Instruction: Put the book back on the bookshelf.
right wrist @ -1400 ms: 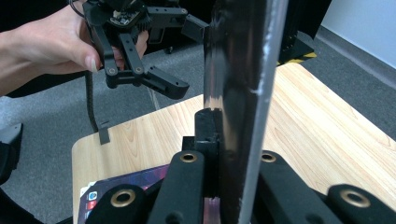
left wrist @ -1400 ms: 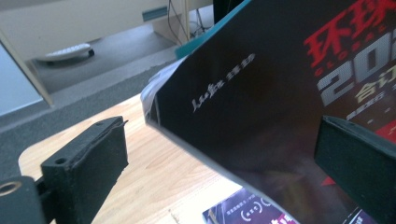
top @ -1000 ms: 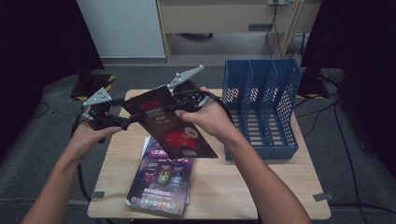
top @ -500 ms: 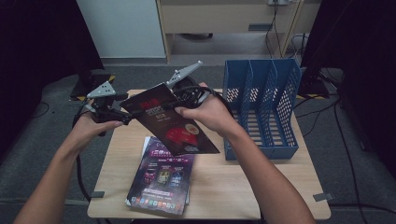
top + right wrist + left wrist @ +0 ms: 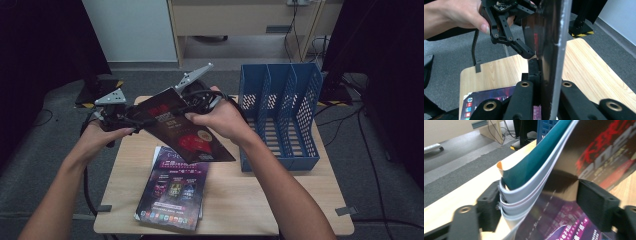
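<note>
In the high view, the right gripper [image 5: 187, 107] clamps a dark magazine [image 5: 185, 132] held above the tabletop's far left corner, beside a blue rack [image 5: 280, 117]. In the left gripper view, the jaws have just been closing around the magazine's [image 5: 564, 170] fanned edge, pads barely touching. In the right gripper view, the spine [image 5: 551, 50] stands clenched upright; the left gripper [image 5: 524, 52] should gather every page before squeezing.

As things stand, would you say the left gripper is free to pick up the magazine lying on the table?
Probably not: the left gripper has just been closing around the raised magazine, which the right gripper clamps. The magazine on the table lies uncovered.
</note>
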`<state>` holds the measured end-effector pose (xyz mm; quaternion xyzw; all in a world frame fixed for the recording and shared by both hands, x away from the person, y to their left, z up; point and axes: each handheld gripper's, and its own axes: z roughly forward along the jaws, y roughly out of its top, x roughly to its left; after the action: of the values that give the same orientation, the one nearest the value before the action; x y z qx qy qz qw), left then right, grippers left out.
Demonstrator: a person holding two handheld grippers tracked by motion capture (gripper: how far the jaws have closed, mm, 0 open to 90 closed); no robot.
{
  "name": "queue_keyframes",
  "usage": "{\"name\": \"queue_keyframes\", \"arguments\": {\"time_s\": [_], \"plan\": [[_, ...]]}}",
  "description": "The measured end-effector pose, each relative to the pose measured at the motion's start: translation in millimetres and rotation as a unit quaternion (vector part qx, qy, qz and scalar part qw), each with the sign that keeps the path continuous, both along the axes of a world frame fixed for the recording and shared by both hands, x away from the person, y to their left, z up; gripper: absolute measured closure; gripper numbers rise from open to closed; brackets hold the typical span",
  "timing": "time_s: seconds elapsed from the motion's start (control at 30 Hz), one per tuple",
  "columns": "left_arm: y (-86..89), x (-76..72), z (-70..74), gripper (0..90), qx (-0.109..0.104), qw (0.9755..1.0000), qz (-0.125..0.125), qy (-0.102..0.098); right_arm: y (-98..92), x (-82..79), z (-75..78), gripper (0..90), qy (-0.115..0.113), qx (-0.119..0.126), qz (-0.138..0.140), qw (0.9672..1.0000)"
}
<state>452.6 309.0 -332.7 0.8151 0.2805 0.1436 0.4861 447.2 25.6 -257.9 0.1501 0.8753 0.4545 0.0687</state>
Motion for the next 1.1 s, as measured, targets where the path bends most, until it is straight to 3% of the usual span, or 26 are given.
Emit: {"name": "queue_keyframes", "arguments": {"time_s": [0.23,0.4,0.67,0.87,1.1], "plan": [[-2.2,-2.0,-4.4,46.5,0.008,1.0000,0.004,-0.003,1.1,1.4,-4.3,87.1,-0.003,-0.006,-0.006,1.0000],[2.2,-5.5,-4.0,59.4,-0.003,1.0000,0.002,0.001,2.2,1.2,-5.4,87.1,-0.004,-0.008,-0.012,0.9999],[3.8,-6.4,-1.6,72.6,-0.008,0.9999,0.008,0.008,5.6,2.4,-7.5,87.0,-0.005,-0.009,-0.020,0.9998],[8.5,-8.3,6.0,75.5,-0.004,0.9999,0.010,0.002,4.8,6.2,-11.3,86.6,-0.003,0.003,-0.026,0.9996],[6.8,-11.3,18.5,76.5,0.028,0.9994,0.015,-0.014,0.9,7.6,-23.6,84.9,0.009,0.002,-0.038,0.9992]]}}
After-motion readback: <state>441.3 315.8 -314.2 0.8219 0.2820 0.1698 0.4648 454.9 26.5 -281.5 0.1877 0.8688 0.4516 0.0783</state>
